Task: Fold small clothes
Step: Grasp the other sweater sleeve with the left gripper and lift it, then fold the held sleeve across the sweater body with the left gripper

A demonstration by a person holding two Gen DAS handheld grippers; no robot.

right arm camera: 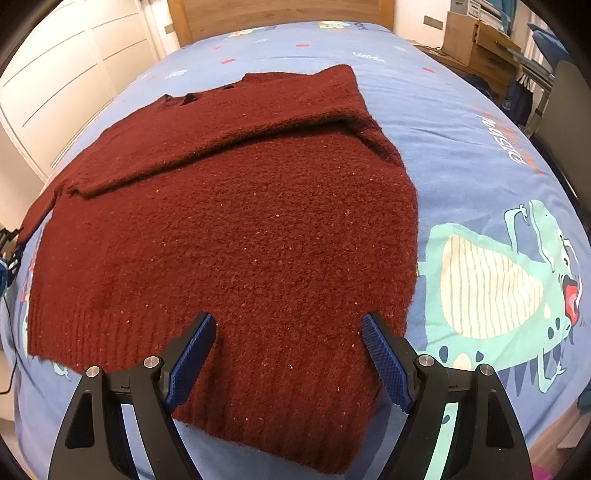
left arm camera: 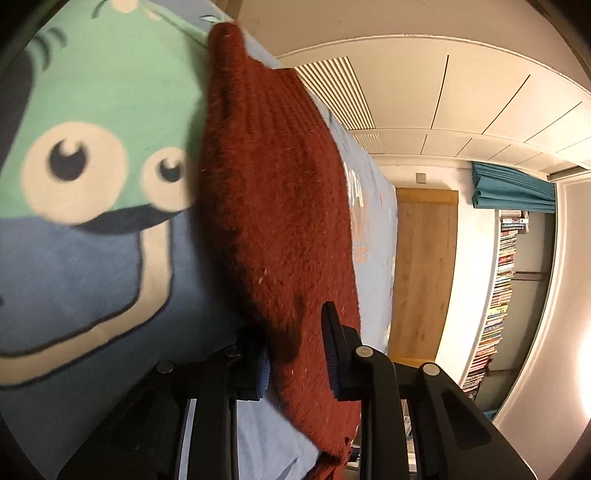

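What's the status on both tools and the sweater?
Left tool clamped on sweater edge. Right tool open above hem. Nothing in the way.

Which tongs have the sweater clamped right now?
The left tongs: closed on the dark red knitted sweater's edge. The right tongs hover wide open above it.

Warm indoor light, glare at the left-wrist view's right edge, motion blur there, strong fisheye bending with dark corners.

White panelled wardrobe (right arm camera: 70,62), wooden headboard (right arm camera: 280,14); bookshelf (left arm camera: 498,295) (crammed), teal curtain (left arm camera: 513,192), warm light
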